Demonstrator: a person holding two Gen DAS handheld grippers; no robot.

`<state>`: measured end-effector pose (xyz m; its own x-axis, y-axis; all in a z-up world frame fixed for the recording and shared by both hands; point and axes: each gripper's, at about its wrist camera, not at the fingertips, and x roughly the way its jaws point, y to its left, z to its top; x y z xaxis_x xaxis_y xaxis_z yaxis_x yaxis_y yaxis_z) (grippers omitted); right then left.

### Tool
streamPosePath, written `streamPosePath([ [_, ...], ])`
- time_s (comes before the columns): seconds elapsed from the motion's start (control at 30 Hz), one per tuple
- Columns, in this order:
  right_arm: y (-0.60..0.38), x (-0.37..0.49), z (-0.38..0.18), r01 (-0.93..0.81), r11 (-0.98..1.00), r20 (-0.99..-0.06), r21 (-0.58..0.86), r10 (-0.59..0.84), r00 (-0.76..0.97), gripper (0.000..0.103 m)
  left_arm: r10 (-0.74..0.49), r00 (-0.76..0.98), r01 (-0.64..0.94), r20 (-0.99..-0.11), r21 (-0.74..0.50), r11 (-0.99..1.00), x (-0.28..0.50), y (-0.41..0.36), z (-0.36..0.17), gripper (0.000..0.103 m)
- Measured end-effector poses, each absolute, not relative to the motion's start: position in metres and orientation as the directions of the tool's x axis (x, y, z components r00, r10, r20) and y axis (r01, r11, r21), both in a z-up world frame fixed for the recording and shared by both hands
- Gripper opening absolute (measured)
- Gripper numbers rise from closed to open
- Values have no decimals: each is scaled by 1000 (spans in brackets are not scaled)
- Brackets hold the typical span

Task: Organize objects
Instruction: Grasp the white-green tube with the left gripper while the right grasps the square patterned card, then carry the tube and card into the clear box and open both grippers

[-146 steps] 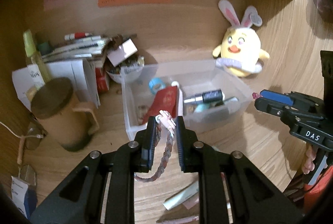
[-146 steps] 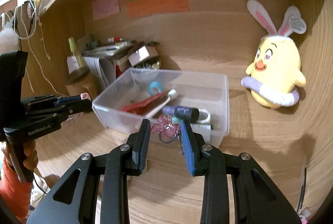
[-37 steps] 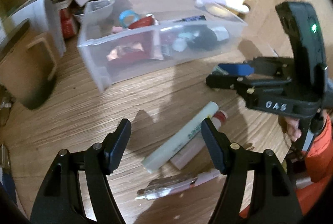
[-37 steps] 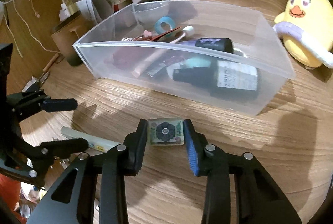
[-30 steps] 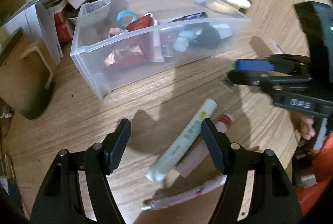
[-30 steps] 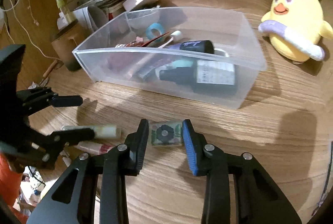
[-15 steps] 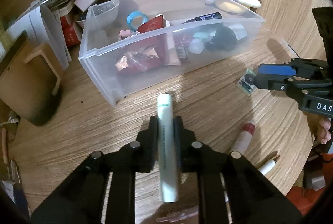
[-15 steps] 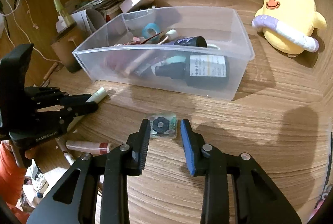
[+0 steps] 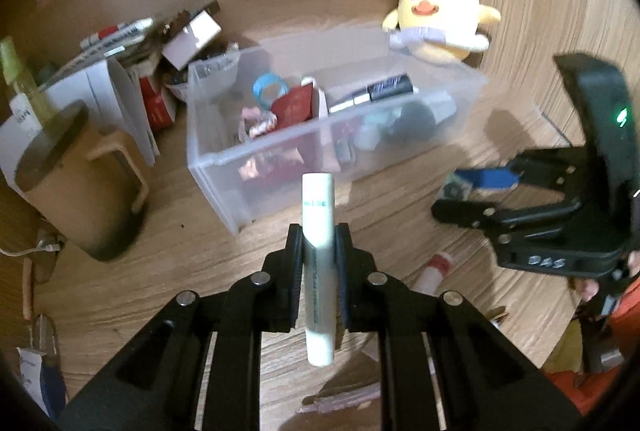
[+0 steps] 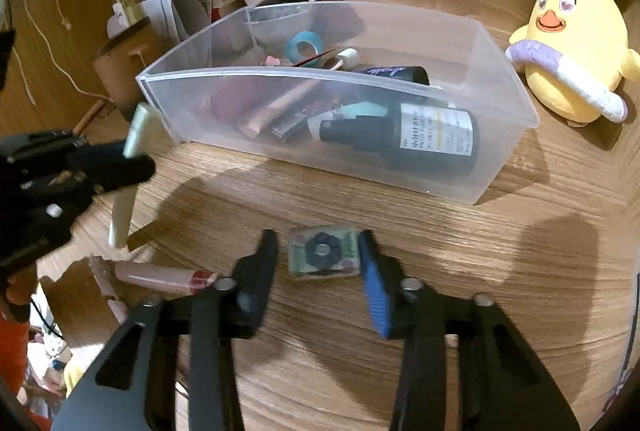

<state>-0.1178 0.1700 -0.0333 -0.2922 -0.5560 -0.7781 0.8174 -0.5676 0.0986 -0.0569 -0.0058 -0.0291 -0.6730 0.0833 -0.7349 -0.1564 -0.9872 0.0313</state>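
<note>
Up high, the left gripper pinched the pale tube for the clear bin; the right gripper sat spread around the little tile.

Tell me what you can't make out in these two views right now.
- Left wrist view: print on the pale green tube in the left hand-held gripper is blurred.
- Right wrist view: whether the right hand-held gripper touches the small patterned packet.
- Right wrist view: items low in the clear bin are clouded by its frosted wall.
</note>
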Motion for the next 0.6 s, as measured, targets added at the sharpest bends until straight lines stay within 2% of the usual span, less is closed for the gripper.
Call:
streamPosePath([
  [0.6,196,-116,30,801,-585,-634,125,-668,-389,31,125,-776,-119,-618,-51,-992,-38,-18,27,15],
])
